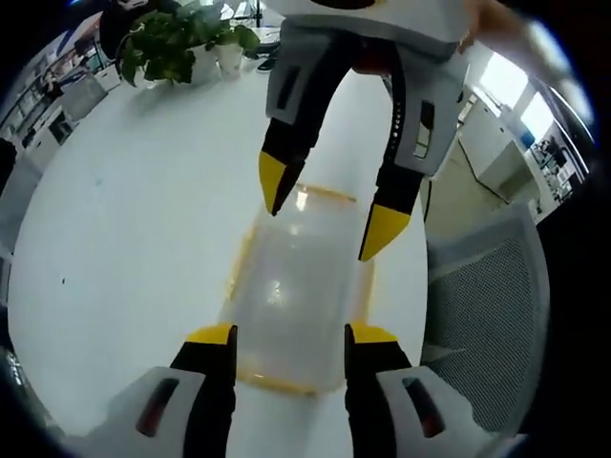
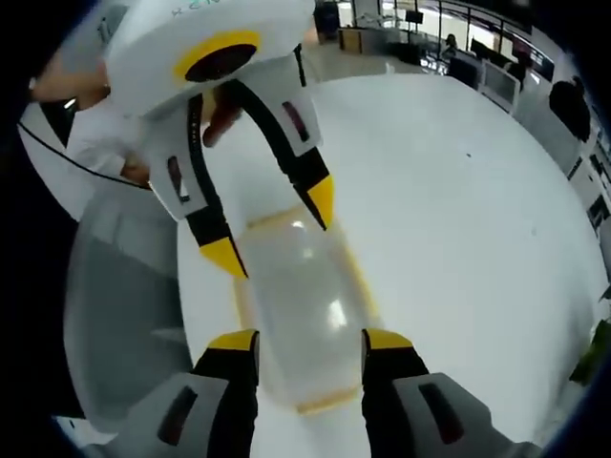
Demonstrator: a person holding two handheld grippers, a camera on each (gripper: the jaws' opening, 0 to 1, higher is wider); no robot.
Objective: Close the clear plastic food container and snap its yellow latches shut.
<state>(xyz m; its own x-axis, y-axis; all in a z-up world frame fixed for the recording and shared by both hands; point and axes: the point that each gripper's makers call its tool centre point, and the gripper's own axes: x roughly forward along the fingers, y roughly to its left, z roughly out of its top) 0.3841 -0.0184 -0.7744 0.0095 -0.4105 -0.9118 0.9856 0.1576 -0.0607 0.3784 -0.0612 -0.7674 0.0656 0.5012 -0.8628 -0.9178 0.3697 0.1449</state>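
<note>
Container (image 1: pixel 291 296) unlabelled on white table (image 1: pixel 124 239), between spread left tongs (image 1: pixel 289 336) and right tongs (image 2: pixel 310 340).

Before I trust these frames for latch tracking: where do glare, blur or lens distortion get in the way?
Left gripper view: bright glints on the clear container's lid wash out its surface; the right gripper is sharp, and the fisheye bends the white table. Right gripper view: similar glints on the lid; the left gripper looks slightly soft near its top, and the yellow trim stays readable.

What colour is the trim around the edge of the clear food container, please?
Yellow: it runs along the container rim, clearest in the left gripper view.
</note>
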